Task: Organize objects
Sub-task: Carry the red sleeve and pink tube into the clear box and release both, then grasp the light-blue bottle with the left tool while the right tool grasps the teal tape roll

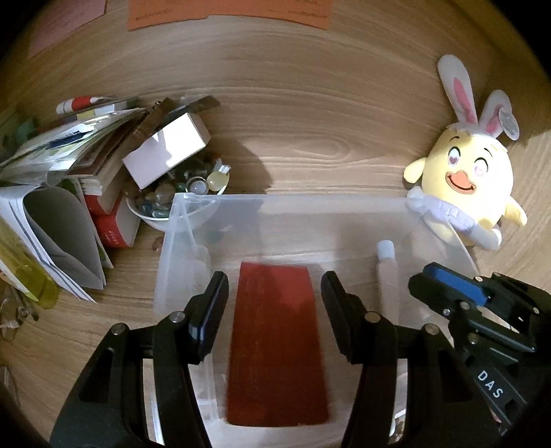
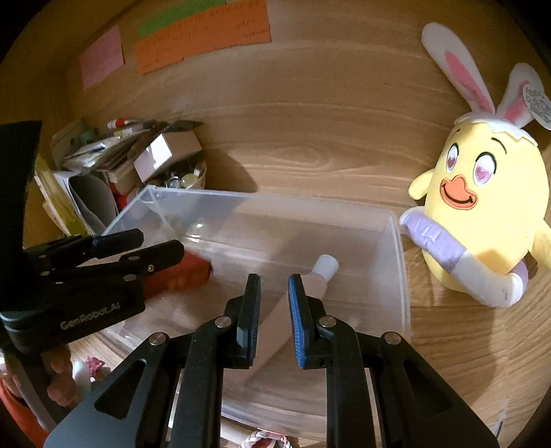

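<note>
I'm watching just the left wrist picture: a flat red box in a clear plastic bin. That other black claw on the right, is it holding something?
Observer: No. The right gripper is open above the clear plastic bin. A white-capped tube lies ungripped in the bin below its fingers.
Operator: Who moves the claw I'm looking through?
Observer: A person's hand is wrapped around the handle of the left gripper.
Operator: Anything else I miss?
Observer: A green paper strip sits above the orange paper note.
</note>
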Available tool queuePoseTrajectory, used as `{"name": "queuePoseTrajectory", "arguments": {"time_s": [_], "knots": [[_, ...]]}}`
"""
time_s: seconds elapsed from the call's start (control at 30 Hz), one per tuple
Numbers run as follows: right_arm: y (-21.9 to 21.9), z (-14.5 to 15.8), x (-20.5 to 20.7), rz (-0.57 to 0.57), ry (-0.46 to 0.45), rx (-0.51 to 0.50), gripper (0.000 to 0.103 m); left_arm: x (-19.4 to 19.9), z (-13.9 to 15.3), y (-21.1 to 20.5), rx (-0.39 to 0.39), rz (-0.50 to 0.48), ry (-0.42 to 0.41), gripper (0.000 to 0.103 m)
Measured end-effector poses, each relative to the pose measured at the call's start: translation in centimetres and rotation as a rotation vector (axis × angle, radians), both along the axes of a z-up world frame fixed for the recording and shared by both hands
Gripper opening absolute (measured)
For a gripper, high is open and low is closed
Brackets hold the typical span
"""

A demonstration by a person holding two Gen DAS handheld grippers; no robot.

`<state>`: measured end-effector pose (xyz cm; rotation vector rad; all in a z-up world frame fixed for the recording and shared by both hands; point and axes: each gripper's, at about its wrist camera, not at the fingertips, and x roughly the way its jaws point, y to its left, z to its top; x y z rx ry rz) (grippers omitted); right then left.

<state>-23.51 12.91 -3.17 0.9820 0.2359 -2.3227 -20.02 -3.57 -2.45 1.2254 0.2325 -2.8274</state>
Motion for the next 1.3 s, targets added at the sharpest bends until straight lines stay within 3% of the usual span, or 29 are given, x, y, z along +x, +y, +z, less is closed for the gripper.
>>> {"name": "queuePoseTrajectory", "arguments": {"time_s": [0.17,0.23,0.37,0.57,0.73,0.8,1.03,1.3], "knots": [[0.1,0.5,0.3,0.002,0.002,0.007,0.016,0.5,0.3,0.0,0.033,-0.021,-0.008,0.056],[0.2,0.8,0.6,0.002,0.008,0.012,0.021,0.9,0.7,-0.2,0.042,-0.026,-0.003,0.056],[0.7,1.9,1.6,0.001,0.048,0.010,0.046,2.1,1.6,-0.3,0.028,-0.020,0.021,0.067],[2.3,3.4,3.4,-0.008,0.110,-0.004,0.071,4.4,2.9,-0.8,0.014,-0.013,0.054,0.077],[3.3,4.0,4.8,-0.013,0.143,0.002,0.075,6.8,3.7,-0.7,-0.024,-0.011,0.083,0.090],[3.8,4.1,5.4,-0.014,0.144,-0.010,0.081,7.7,4.0,-0.7,-0.023,-0.014,0.093,0.094],[5.2,3.7,7.2,-0.011,0.130,-0.020,0.082,10.2,3.8,-0.6,-0.043,-0.020,0.089,0.094],[6.8,2.5,8.3,-0.024,0.064,-0.043,0.082,12.5,1.7,-0.4,-0.058,-0.019,0.041,0.095]]}}
